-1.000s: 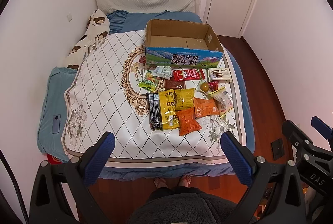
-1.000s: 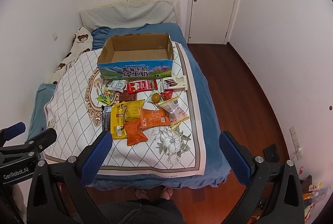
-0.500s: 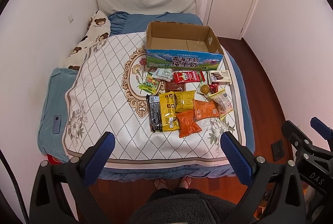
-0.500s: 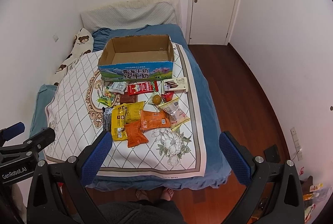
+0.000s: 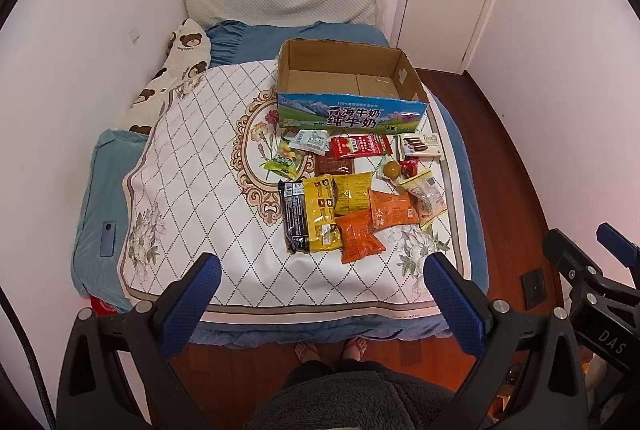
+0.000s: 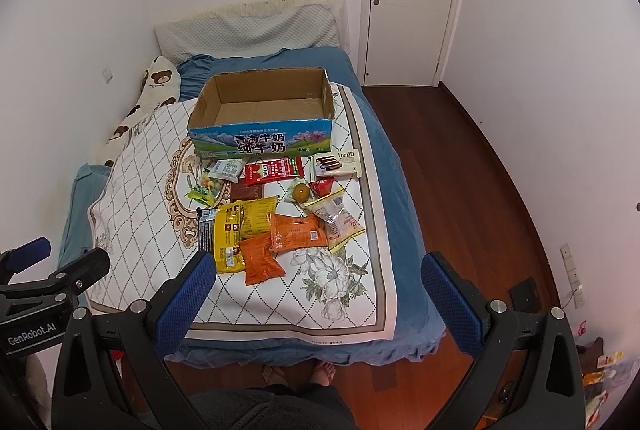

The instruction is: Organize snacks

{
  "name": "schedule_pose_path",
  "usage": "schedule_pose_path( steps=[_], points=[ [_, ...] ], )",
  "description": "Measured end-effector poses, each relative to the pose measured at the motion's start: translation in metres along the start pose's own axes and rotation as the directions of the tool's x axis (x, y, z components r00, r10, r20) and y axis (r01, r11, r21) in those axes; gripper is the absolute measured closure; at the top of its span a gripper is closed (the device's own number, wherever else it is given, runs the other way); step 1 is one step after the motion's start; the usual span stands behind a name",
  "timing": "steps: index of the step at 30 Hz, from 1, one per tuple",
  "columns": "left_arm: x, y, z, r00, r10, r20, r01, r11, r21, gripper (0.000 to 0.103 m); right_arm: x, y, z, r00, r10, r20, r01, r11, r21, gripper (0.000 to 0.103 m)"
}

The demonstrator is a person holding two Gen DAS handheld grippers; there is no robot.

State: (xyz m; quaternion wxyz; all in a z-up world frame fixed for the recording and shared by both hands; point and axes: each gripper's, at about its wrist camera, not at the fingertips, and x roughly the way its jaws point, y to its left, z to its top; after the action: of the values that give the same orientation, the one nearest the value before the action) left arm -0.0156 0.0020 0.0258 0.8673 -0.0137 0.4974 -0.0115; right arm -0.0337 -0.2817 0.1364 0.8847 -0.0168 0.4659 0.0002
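Snacks [image 5: 352,198] lay loose on the bed [image 5: 192,198], box [image 5: 348,86] at twelve o'clock empty; left tongs [image 5: 318,296] and right tongs [image 6: 316,294] hung wide, nothing gripped; reaching down comes next.

Black tongs [image 5: 320,294] (blue-padded fingers [image 5: 192,304])

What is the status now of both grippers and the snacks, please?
Left gripper open, empty; right gripper open, empty, both short of the bed. Snacks all lie on the quilt; cardboard box empty. Nothing in the way.
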Motion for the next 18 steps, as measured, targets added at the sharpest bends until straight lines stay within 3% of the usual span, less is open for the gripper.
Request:
schedule_pose_path(
  steps=[12, 18],
  points=[
    [0.014, -0.002, -0.001, 1.000, 0.010, -0.014, -0.011, 1.000, -0.019, 0.000, 0.009, -0.004, 0.005, 1.000, 0.019, -0.011, -0.019, 1.000, 0.005, 0.000],
    [0.074, 0.006, -0.002, 0.992, 0.052, -0.112, -0.061, 0.995, -0.075, 0.000, 0.073, -0.012, 0.003, 0.990, 0.102, -0.094, -0.096, 0.993, 0.065, 0.000]
  ],
)
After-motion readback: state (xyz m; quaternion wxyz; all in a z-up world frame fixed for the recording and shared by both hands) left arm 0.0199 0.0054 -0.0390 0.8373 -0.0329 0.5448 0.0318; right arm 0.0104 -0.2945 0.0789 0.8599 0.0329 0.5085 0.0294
